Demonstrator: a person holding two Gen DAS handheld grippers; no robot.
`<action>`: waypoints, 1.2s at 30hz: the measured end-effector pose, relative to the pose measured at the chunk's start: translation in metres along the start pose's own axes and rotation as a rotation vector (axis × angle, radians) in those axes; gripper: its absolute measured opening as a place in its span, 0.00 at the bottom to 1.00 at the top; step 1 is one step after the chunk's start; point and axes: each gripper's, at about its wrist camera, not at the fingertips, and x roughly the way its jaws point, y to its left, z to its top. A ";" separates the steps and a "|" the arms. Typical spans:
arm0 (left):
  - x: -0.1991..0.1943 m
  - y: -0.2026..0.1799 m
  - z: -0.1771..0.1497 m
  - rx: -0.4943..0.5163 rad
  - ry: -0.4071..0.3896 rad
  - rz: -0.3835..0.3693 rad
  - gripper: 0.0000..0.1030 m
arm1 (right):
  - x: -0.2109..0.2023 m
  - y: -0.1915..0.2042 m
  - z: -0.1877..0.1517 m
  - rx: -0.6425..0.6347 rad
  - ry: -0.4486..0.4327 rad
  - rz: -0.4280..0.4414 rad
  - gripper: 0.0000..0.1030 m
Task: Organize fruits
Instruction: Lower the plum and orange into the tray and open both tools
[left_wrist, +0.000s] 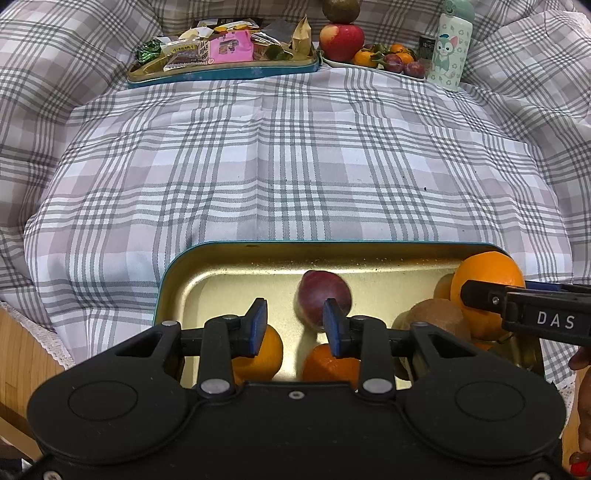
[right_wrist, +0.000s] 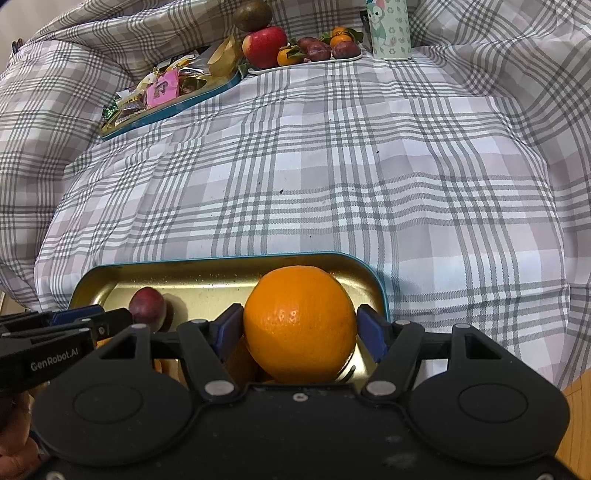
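Observation:
A gold tray with a teal rim lies on the plaid cloth right below both grippers. My right gripper is shut on a large orange at the tray's right end, a blue pad against each side. My left gripper hangs over the tray's middle, its fingers a little apart with nothing between them. A dark red plum lies just beyond its right finger. Two small oranges and a brown kiwi lie in the tray, partly hidden.
At the far edge of the cloth stand a teal tray of wrapped snacks, a white plate with a red apple, tangerines and plums, and a pale green bottle. Open plaid cloth lies between. A hand shows at right.

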 end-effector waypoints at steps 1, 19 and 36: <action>-0.001 0.000 0.000 -0.001 0.000 -0.001 0.41 | 0.000 0.000 -0.001 -0.002 0.001 -0.001 0.69; -0.019 -0.006 -0.010 0.002 -0.030 0.000 0.41 | -0.019 0.003 -0.017 -0.034 -0.021 0.001 0.67; -0.046 -0.023 -0.031 0.014 -0.061 0.016 0.41 | -0.054 0.004 -0.039 -0.038 -0.097 0.019 0.67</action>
